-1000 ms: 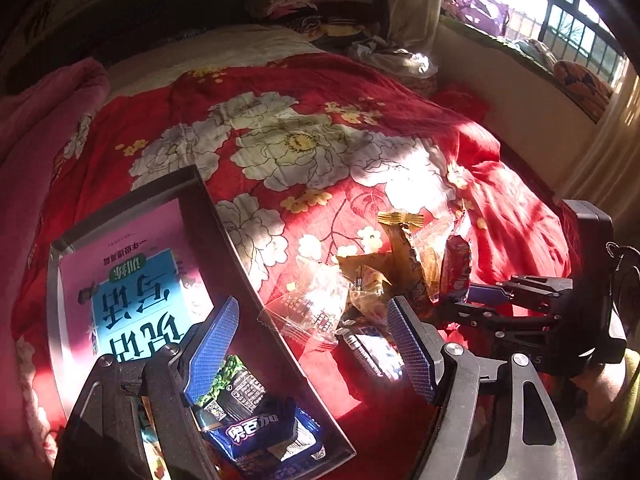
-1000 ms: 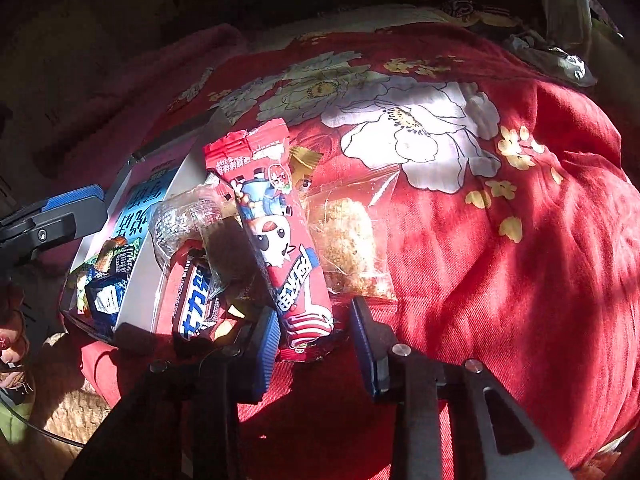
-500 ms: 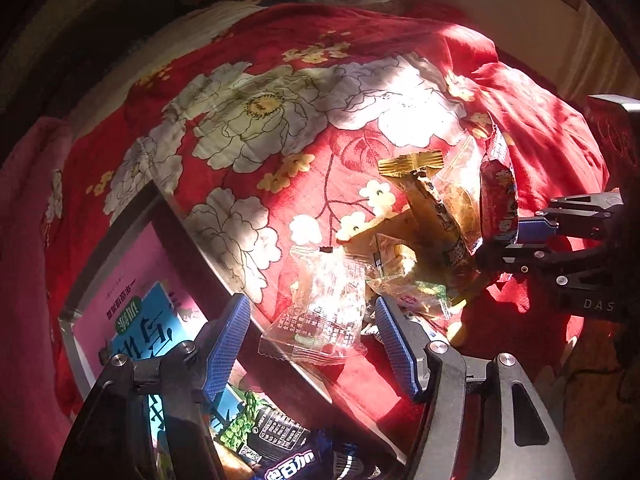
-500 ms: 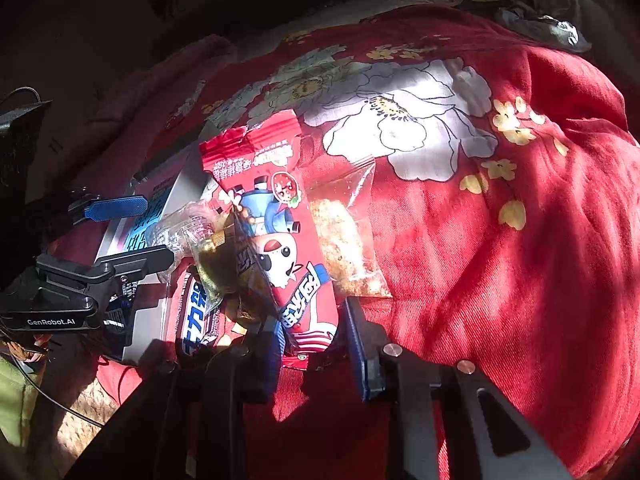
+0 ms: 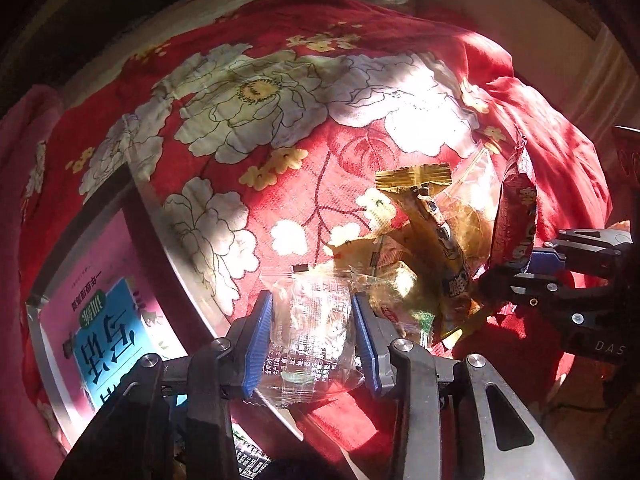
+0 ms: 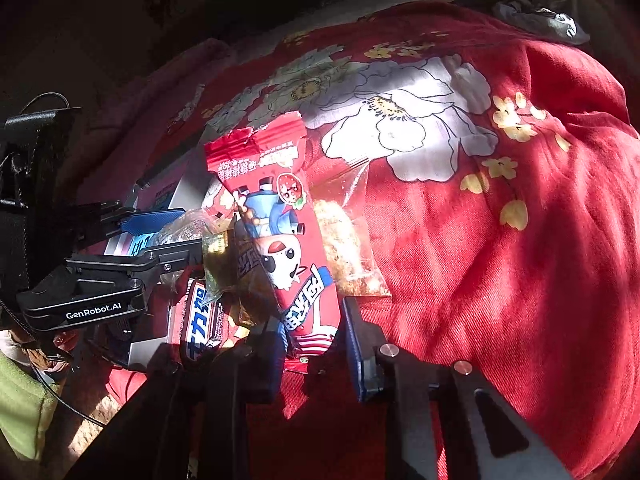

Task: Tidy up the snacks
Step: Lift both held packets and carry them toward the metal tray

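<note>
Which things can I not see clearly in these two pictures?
- Tray contents: left wrist view, hidden behind the left tongs, cut by the bottom edge.
- Blue bar: right wrist view, partly covered by the gold wrappers.
- Clear packet print: left view, too small, glare.
- Room behind the bed: dark in both.

**Black grippers, blue pads**

Both grippers are black metal frames with silver screw heads and ribbed blue pads. The left gripper (image 5: 312, 336) bears white "GenRobot.AI" lettering; the right gripper (image 6: 314, 354) shows "DAS". A thin black cable (image 6: 60, 404) and a green sleeve (image 6: 20, 412) sit at eight o'clock.
</note>
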{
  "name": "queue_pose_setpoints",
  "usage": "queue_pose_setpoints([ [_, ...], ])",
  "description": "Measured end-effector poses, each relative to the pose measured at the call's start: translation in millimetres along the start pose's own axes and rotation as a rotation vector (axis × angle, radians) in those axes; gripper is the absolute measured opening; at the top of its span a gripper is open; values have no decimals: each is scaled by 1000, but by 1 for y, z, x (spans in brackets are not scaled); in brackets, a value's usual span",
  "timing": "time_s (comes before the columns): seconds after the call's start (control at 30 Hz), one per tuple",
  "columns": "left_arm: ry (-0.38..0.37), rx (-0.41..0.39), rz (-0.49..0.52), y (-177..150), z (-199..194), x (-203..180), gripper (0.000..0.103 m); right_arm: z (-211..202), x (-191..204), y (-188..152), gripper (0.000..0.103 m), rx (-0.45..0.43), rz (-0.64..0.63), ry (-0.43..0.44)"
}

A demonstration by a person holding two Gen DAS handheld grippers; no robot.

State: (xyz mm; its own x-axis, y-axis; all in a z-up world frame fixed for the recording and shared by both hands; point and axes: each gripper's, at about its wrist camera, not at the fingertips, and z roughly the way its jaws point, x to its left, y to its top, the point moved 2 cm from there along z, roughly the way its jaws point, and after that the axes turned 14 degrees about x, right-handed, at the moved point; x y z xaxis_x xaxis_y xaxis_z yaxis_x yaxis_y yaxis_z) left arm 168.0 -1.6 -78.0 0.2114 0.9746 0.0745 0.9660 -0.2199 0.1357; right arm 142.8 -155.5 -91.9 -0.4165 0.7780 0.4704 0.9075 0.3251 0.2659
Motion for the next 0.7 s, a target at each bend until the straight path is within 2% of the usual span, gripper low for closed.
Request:
queue_pose_setpoints([
  [0.13,-26,-28,-63,-2,-3,4,40,-5,2,-2,25,-10,-3,39],
  [0.27,-97,-80,-138,-8,-14,13,40,-9,5,-3,25,-24,-14,67],
  [0.4,-134,-128,-183,-15,-27,17,40,-14,7,-5,25,-42,-17,122],
  [0.6,-172,-184,-233,-33,-46,22,40,-23,14,-2,25,-84,-43,162],
  [0.7,-160,-216,-242,-43,-55,23,40,-25,21,-3,25,-88,-67,165],
])
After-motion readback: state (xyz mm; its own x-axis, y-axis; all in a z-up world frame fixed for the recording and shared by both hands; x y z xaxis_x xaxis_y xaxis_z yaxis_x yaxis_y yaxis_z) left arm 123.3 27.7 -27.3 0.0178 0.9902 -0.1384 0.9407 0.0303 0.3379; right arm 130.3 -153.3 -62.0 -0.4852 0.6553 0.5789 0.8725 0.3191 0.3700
